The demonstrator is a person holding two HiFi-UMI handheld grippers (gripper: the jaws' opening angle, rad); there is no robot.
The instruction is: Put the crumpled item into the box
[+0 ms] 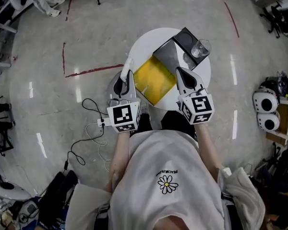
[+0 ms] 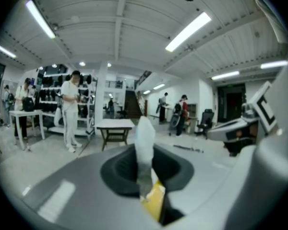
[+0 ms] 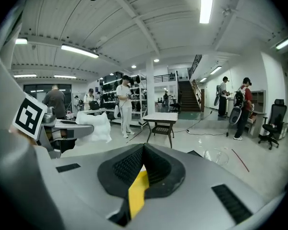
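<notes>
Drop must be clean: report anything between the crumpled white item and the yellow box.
Nothing visible. The left gripper holds the crumpled white item at the left edge of the yellow box; the right gripper sits at its right edge.

White crumpled item (image 2: 145,138) upright, just beside the open yellow box (image 1: 155,80)
</notes>
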